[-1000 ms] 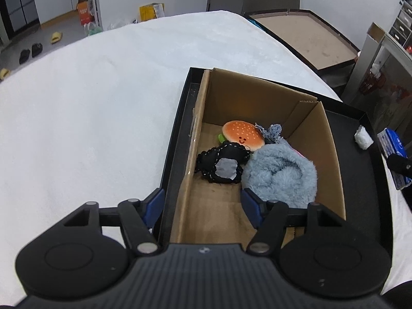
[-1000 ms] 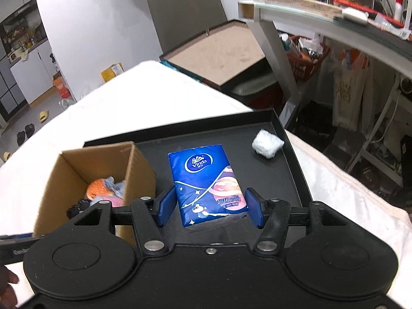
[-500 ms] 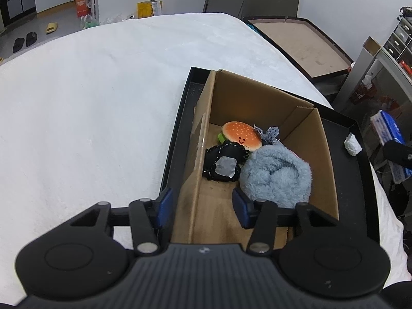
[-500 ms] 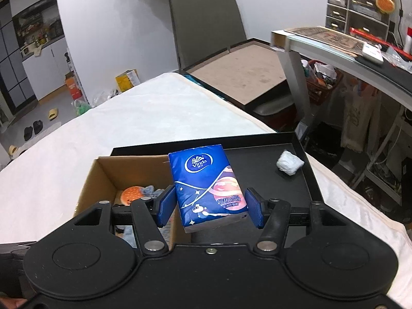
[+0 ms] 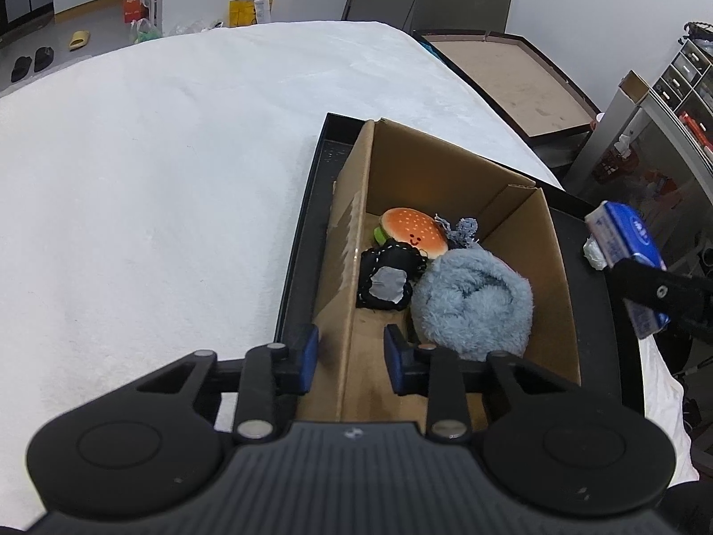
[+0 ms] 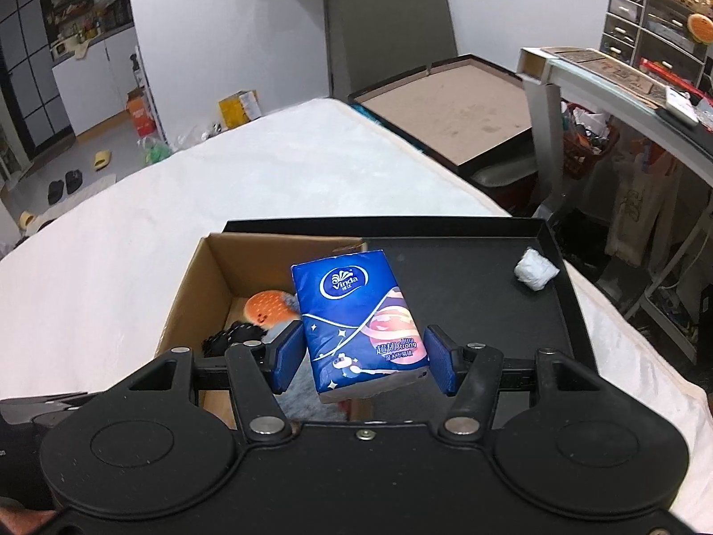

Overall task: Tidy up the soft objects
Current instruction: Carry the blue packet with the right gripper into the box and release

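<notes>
Mostly done: three toys in box [image 5: 552, 267]; we clamp tissue pack [image 6: 358, 325] in right gripper [image 6: 363, 359]; left gripper [image 5: 350, 359] straddles box wall, grip unclear; white wad [image 6: 534, 268] left.

The right gripper [image 6: 363, 359] clamps a blue Vinda tissue pack [image 6: 358, 323] between its blue pads [image 6: 287, 354], the pack tilted and raised above the near right corner of the cardboard box [image 6: 196, 285]; the box stands open in the left part of a black tray [image 6: 468, 267], which lies on a white padded surface [image 6: 178, 223]. Inside the box an orange burger plush [image 6: 267, 307] shows beside a black fabric piece [image 6: 229, 336], both partly hidden by the pack and gripper; a white wad [image 6: 536, 269] lies apart near the tray's far right corner.
</notes>
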A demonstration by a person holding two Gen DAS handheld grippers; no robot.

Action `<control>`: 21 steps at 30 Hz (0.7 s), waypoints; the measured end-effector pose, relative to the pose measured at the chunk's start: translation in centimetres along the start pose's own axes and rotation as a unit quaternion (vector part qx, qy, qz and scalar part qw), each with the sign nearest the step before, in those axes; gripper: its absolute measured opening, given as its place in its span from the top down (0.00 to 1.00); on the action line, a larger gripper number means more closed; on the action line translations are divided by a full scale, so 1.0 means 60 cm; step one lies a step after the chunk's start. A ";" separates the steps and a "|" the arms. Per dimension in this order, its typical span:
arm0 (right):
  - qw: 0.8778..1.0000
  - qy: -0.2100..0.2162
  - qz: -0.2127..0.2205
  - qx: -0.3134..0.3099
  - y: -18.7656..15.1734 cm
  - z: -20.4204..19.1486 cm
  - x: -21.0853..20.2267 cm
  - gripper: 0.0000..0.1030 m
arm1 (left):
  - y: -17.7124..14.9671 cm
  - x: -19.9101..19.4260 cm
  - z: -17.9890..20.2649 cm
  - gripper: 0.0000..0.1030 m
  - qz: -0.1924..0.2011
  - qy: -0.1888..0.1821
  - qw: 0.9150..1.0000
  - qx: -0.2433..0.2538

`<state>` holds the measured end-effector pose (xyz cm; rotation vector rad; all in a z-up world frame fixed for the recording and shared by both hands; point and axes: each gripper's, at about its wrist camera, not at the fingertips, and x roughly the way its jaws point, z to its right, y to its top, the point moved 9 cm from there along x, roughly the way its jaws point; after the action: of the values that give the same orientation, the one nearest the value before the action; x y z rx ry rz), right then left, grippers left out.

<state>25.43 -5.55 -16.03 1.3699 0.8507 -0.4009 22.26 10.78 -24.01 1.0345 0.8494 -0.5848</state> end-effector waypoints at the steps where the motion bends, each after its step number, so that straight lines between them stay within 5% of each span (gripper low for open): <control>1: 1.000 0.001 -0.002 -0.003 -0.002 -0.006 0.001 0.45 | 0.000 0.000 -0.002 0.73 -0.001 -0.003 1.000 -0.003; 14: 0.999 0.036 -0.021 -0.018 -0.009 -0.080 0.009 0.44 | 0.001 -0.001 -0.013 0.77 -0.003 -0.018 1.000 -0.017; 18: 0.997 0.066 -0.022 -0.019 -0.007 -0.096 0.005 0.28 | 0.001 -0.001 -0.014 0.77 -0.003 -0.018 1.000 -0.017; 21: 0.998 0.051 -0.016 -0.021 -0.003 -0.085 0.001 0.26 | 0.001 -0.002 -0.014 0.77 -0.002 -0.016 1.000 -0.015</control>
<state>23.86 -0.70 -16.07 1.3487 0.9602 -0.3376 21.99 11.55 -24.09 0.9933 0.8312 -0.5886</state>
